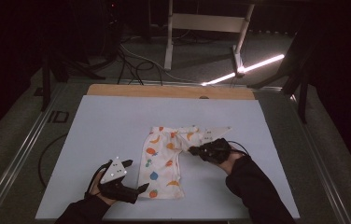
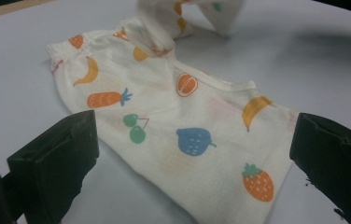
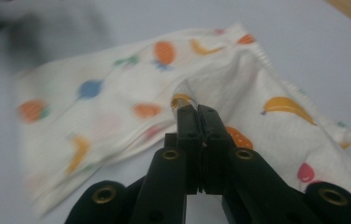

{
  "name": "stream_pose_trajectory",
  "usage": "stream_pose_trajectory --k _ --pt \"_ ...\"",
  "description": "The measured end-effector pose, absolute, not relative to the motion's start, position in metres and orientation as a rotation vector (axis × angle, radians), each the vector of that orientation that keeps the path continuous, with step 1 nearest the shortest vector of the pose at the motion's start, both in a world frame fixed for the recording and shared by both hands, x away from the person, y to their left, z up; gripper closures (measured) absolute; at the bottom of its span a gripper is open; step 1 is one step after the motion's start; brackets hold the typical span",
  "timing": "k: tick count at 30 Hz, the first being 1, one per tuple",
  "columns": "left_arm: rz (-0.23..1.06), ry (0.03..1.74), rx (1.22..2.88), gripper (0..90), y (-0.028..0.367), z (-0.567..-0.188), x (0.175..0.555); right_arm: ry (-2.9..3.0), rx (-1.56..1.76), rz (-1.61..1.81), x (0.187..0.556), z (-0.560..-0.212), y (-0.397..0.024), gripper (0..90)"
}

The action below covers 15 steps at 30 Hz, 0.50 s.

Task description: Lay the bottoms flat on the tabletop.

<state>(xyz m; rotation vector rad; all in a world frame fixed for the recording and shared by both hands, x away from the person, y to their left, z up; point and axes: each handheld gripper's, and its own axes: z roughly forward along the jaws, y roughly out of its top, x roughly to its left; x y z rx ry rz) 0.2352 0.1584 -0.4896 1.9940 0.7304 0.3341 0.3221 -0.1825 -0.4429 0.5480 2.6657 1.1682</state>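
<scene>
Shorts (image 1: 163, 161), light, limp fruit-print cloth, lie mid-table (image 1: 94, 135), best pinched by hem or waistband; right gripper (image 3: 193, 109) is clenched on a fold, lifting one leg, while left gripper (image 2: 192, 154) gapes near the lower hem

Pale blue-grey table top (image 1: 103, 126), edged at the far side by a bare wooden strip (image 1: 169, 91). Beyond that strip, dark grey floor (image 1: 201, 51) with black cables (image 1: 134, 65) strewn to the left and the white legs of a desk frame (image 1: 206, 28) directly behind. Right of the frame, a bright light bar (image 1: 246, 68) slanting across the floor; elsewhere, near blackness.
</scene>
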Motion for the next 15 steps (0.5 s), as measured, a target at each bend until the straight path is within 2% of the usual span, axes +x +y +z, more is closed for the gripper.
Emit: stream_pose_trajectory --k 6,12,13,15 --pt "0.337 0.723 1.997 1.9 0.156 -0.489 0.235 2.790 0.429 1.153 0.284 -0.441 -0.189 89.1" --pt "0.333 0.716 2.007 1.9 0.156 -0.490 0.235 2.976 0.298 1.024 0.256 -0.457 -0.174 88.2" --pt "0.335 0.714 2.010 1.9 0.155 -0.490 0.235 2.988 0.272 0.998 0.253 -0.460 -0.171 86.0" --pt "0.330 0.718 2.003 1.9 0.156 -0.490 0.235 3.006 0.266 1.000 0.249 -0.465 -0.168 70.8"
